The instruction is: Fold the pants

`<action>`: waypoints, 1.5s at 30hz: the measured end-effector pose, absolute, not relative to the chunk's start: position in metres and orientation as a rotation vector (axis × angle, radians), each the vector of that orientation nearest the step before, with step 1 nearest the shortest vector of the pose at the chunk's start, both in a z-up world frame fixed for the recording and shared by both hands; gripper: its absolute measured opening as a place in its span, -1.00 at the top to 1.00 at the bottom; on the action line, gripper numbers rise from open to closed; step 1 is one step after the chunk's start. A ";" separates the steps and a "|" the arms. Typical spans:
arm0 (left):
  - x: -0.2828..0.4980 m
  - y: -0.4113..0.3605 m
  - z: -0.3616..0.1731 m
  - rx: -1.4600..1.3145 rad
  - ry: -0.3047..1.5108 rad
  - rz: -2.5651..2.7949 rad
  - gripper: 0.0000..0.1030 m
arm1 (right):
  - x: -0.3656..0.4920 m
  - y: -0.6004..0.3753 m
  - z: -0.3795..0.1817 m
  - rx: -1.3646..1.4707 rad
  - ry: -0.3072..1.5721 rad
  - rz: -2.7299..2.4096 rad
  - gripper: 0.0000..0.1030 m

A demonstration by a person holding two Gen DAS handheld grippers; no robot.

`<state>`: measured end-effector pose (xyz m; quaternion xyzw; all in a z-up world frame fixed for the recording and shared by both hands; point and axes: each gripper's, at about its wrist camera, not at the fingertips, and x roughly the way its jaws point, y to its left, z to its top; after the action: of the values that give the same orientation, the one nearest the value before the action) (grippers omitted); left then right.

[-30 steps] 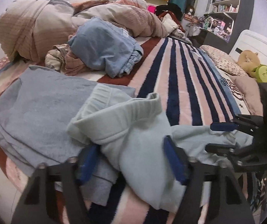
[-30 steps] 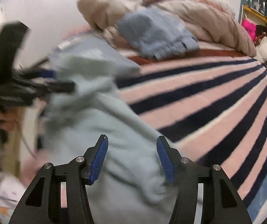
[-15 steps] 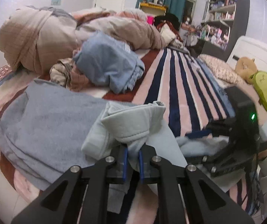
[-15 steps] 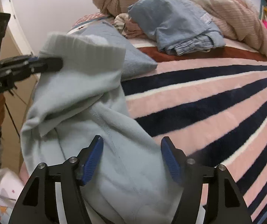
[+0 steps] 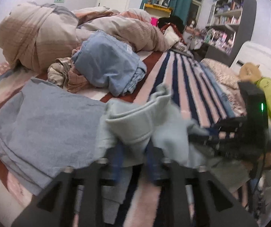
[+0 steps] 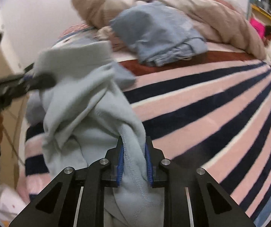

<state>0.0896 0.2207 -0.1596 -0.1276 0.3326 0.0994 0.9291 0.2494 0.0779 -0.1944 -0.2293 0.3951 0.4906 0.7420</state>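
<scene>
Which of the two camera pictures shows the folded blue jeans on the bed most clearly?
The left wrist view: the blue jeans sit sharp and whole beside the rumpled duvet. The right wrist view shows them too, but blurred.

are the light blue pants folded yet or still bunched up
Still bunched up. The light blue pants hang crumpled between the left gripper and right gripper, both shut on fabric, with no flat fold showing.

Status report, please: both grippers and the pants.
Left gripper shut on pale blue pants. Right gripper shut on them too. Pants bunched, unfolded, over striped blanket.
</scene>
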 end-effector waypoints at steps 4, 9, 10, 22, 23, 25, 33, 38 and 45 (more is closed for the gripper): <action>0.086 0.224 -0.154 -0.257 0.647 0.217 -0.18 | 0.285 0.082 -0.200 -0.449 0.935 0.986 0.70; 0.089 0.224 -0.150 -0.239 0.656 0.182 -0.34 | 0.328 0.078 -0.217 -0.397 0.995 0.882 0.23; 0.091 0.223 -0.150 -0.232 0.656 0.179 -0.35 | 0.332 0.076 -0.217 -0.390 0.998 0.860 0.12; 0.132 0.253 -0.162 -0.259 0.732 0.167 -0.35 | 0.292 0.085 -0.194 -0.094 1.079 1.154 -0.09; 0.132 0.254 -0.161 -0.260 0.728 0.164 -0.35 | 0.291 0.091 -0.199 -0.103 1.084 1.144 -0.09; 0.132 0.257 -0.159 -0.270 0.720 0.148 -0.35 | 0.294 0.099 -0.207 -0.095 1.068 1.107 0.11; 0.161 0.249 -0.160 -0.224 0.760 0.056 -0.35 | 0.304 0.097 -0.171 -0.110 0.904 1.001 0.91; 0.192 0.232 -0.172 -0.119 0.855 0.078 -0.17 | 0.324 0.079 -0.142 -0.100 0.862 0.937 0.91; 0.204 0.225 -0.187 -0.032 0.945 0.143 0.84 | 0.346 0.073 -0.108 -0.140 0.796 0.865 0.92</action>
<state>0.2036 0.2251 -0.1869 -0.0154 0.4546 0.0690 0.8879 0.3461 0.0728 -0.1081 -0.0658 0.3753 0.4077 0.8298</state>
